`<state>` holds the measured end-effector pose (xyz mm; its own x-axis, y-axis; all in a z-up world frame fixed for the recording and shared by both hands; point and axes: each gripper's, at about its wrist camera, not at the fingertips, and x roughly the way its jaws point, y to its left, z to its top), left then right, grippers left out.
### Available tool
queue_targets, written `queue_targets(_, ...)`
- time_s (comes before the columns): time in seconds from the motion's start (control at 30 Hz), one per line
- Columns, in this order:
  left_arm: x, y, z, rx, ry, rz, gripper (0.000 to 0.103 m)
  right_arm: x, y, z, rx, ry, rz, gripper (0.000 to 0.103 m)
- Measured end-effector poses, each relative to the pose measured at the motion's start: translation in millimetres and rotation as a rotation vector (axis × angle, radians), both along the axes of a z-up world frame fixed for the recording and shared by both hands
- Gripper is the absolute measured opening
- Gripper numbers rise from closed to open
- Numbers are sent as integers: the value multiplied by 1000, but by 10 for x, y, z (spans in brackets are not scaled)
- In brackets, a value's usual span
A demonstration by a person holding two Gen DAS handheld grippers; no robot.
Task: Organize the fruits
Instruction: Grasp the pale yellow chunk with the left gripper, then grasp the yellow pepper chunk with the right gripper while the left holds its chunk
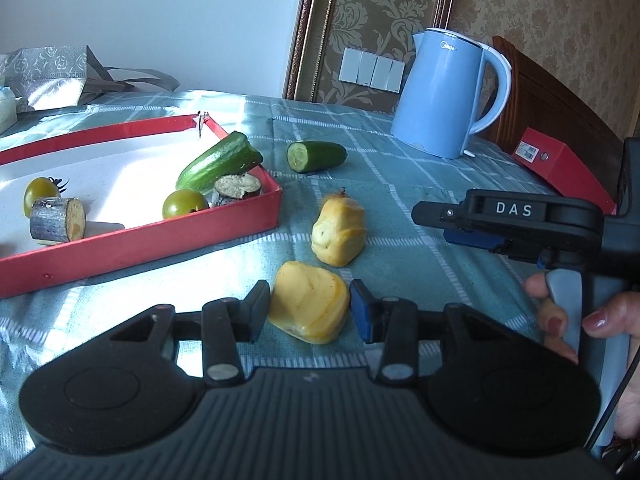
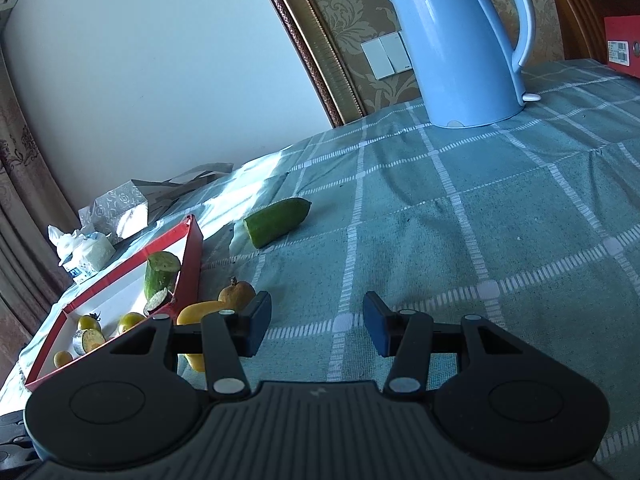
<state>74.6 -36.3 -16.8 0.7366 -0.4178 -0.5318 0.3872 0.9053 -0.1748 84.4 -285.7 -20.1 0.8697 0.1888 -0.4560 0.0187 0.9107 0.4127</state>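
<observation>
My left gripper (image 1: 309, 310) is open, its pads on either side of a yellow fruit piece (image 1: 308, 306) that lies on the tablecloth; contact is unclear. A second yellow fruit (image 1: 339, 230) lies just beyond. A cucumber half (image 1: 317, 156) lies further back on the cloth. The red tray (image 1: 140, 236) at the left holds a cucumber piece (image 1: 218, 162), two green tomatoes (image 1: 184, 203), and eggplant slices (image 1: 58, 219). My right gripper (image 2: 317, 322) is open and empty over the cloth; it also shows in the left wrist view (image 1: 460, 226). The cucumber half (image 2: 278, 219) and the tray (image 2: 192, 256) show in the right wrist view.
A blue kettle (image 1: 444, 92) stands at the back right. A red box (image 1: 560, 164) lies at the right table edge by a wooden chair back. A silver bag (image 1: 48, 72) and a tissue pack (image 2: 86, 254) sit behind the tray.
</observation>
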Motion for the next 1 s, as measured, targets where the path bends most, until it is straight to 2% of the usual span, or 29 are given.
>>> queue_targets(0.1, 1, -23, -9, 13, -4, 4, 44, -8, 23, 6, 2, -6, 19, 50)
queue_targets(0.17, 23, 3, -19, -10, 10, 3, 45, -6, 43, 8, 7, -8, 42, 50)
queue_targets(0.23, 39, 29, -25, -31, 19, 0, 46, -9, 87, 17, 6, -17, 76, 56)
queue_targets(0.33, 27, 9, -18, -18, 15, 0, 45, -19, 180, 42, 21, -49, 122, 67)
queue_targets(0.4, 32, 29, -20, -31, 19, 4, 43, 26, 271, 59, 8, -32, 147, 67)
queue_targets(0.53, 38, 67, -22, -52, 24, 10, 41, 135, 490, 88, -83, -1, 152, 67)
queue_targets(0.87, 38, 77, -20, -55, 25, 10, 41, 344, 717, 40, -152, 44, 202, 67)
queue_targets(1.0, 39, 70, -17, -48, 23, 11, 41, 379, 788, 17, -192, 32, 210, 66)
